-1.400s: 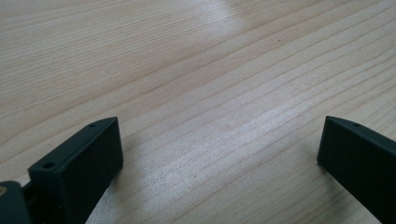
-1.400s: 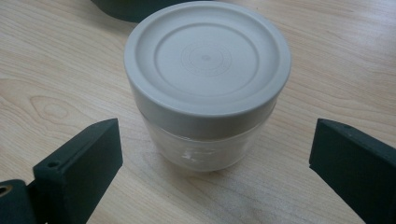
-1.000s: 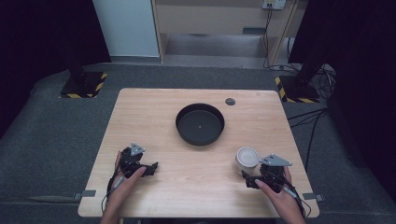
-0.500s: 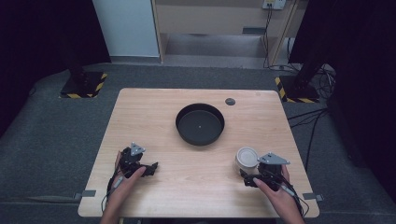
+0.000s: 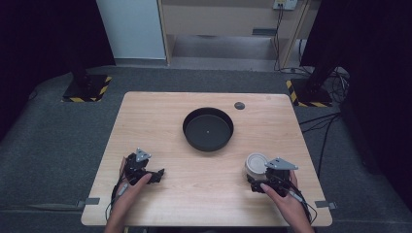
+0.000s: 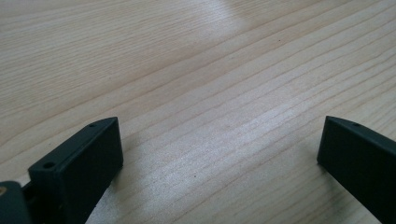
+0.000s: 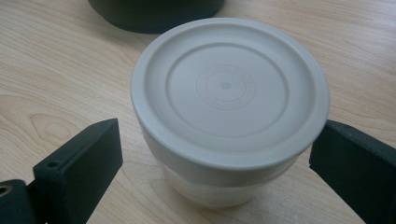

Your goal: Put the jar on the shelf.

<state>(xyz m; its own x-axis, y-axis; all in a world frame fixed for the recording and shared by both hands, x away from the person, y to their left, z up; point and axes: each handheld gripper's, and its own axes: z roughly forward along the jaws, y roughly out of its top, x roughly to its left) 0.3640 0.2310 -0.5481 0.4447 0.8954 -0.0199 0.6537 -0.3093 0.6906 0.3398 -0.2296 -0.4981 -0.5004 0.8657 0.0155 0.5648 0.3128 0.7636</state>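
From the high view I see little change over the last second: my right gripper [image 5: 256,180] has stayed at the near side of the white lidded cup [image 5: 255,165], creeping only slightly closer, and my left gripper [image 5: 154,175] has not moved from its spot on the near left of the table [image 5: 160,121]. I read that as the approach being finished and the closing squeeze being the step at hand. The cup stands upright on the near right of the table, well apart from the black round tray [image 5: 208,128] at the centre, with bare wood between them, so I have open room to carry it forward; the table's right edge and near edge are closer, so I would avoid swinging outward. A small dark disc [image 5: 239,105] lies beyond the tray, out of the way. In the left gripper view the jaws stand wide apart over bare wood grain, holding nothing. In the right gripper view the jaws are spread wide on either side of the cup [image 7: 229,107], the right one just beside the lid's rim, the left one a little off; the tray's wall [image 7: 154,14] lies just beyond.
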